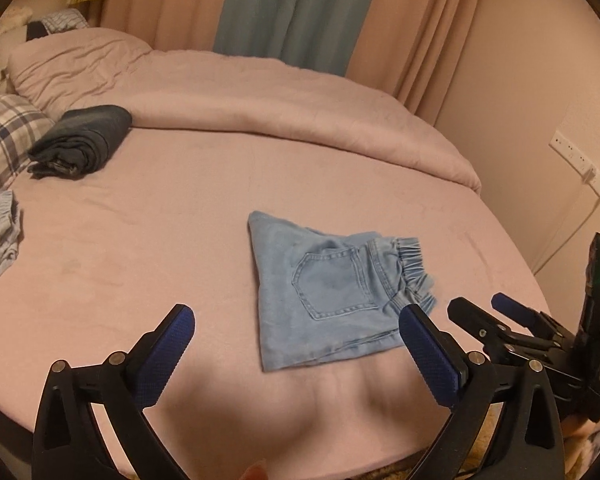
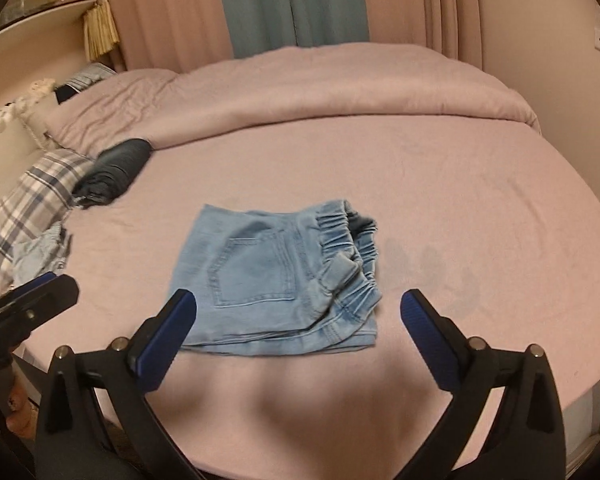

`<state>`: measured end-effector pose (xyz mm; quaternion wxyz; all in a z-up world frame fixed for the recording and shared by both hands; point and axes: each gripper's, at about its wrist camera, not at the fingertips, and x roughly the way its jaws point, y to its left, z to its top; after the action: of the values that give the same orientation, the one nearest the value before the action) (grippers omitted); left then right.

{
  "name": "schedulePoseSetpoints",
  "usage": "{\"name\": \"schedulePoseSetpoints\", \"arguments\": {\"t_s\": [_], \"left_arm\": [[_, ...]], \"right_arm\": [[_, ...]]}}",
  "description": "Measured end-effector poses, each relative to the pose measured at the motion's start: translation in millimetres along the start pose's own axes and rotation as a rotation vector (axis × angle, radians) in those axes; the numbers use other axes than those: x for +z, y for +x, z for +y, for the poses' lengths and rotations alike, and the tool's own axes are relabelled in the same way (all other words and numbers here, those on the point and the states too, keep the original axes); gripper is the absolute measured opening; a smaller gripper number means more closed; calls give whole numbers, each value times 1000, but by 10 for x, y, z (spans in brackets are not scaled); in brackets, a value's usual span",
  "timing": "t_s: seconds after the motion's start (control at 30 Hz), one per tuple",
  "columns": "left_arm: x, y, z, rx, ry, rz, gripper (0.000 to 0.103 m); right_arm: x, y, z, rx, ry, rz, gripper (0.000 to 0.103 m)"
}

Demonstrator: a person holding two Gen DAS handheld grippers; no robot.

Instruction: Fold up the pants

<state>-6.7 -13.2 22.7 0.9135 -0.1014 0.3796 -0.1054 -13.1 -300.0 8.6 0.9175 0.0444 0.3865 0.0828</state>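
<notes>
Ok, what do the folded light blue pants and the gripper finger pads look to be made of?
Light blue pants: washed denim, matte, judging by the stitched patch pocket, double seams and gathered elastic waistband. Finger pads: blue, finely dotted texture, probably rubber or soft plastic on black hard plastic arms; the exact material can't be told by look.
</notes>
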Motion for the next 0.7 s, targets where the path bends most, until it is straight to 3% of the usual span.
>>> {"name": "schedulePoseSetpoints", "arguments": {"t_s": [0.37, 0.7], "left_arm": [[-129, -44, -98, 8, 2, 13, 102], [-195, 17, -184, 77, 30, 48, 102]], "right_arm": [[-135, -173, 174, -17, -32, -13, 103], [-190, -134, 110, -45, -10, 8, 103]]}}
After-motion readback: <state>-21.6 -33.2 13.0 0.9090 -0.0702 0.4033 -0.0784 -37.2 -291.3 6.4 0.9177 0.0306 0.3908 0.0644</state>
